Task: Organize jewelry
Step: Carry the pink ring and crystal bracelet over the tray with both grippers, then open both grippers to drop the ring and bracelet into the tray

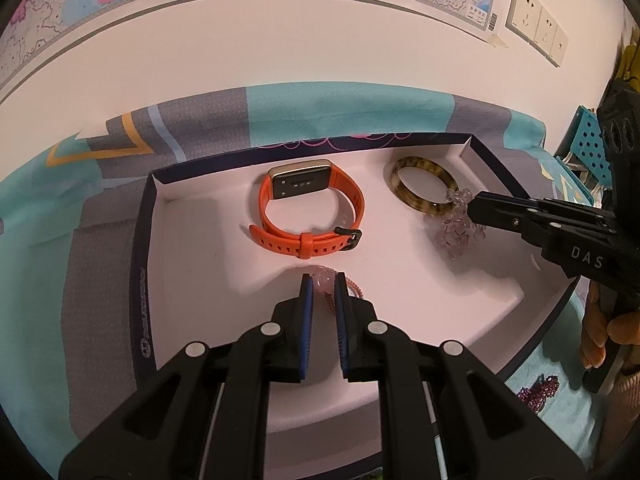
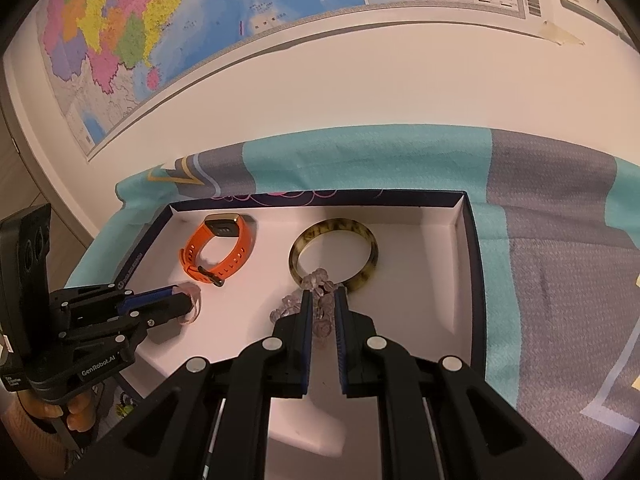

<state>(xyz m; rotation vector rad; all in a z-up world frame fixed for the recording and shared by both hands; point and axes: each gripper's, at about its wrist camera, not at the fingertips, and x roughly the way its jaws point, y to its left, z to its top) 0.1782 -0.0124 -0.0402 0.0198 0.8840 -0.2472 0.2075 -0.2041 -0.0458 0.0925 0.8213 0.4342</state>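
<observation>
A white-lined box with a dark blue rim (image 1: 144, 264) (image 2: 472, 260) lies on the cloth. In it sit an orange-strapped watch (image 1: 308, 208) (image 2: 218, 248) and a tortoiseshell bangle (image 1: 424, 190) (image 2: 334, 252). My left gripper (image 1: 323, 280) (image 2: 186, 300) is shut on a pink bracelet (image 1: 322, 278) (image 2: 192, 304) low over the box's near left floor. My right gripper (image 2: 323, 296) (image 1: 474, 210) is shut on a clear beaded bracelet (image 2: 316, 280) (image 1: 456, 228), which hangs against the bangle's near edge.
A teal and grey cloth (image 1: 280, 120) (image 2: 540, 280) covers the surface, right up to the wall with maps (image 2: 160, 20) and sockets (image 1: 536, 24). A purple beaded bracelet (image 1: 538, 390) lies on the cloth outside the box's near right corner. Hands (image 1: 600, 332) (image 2: 76, 412) hold the grippers.
</observation>
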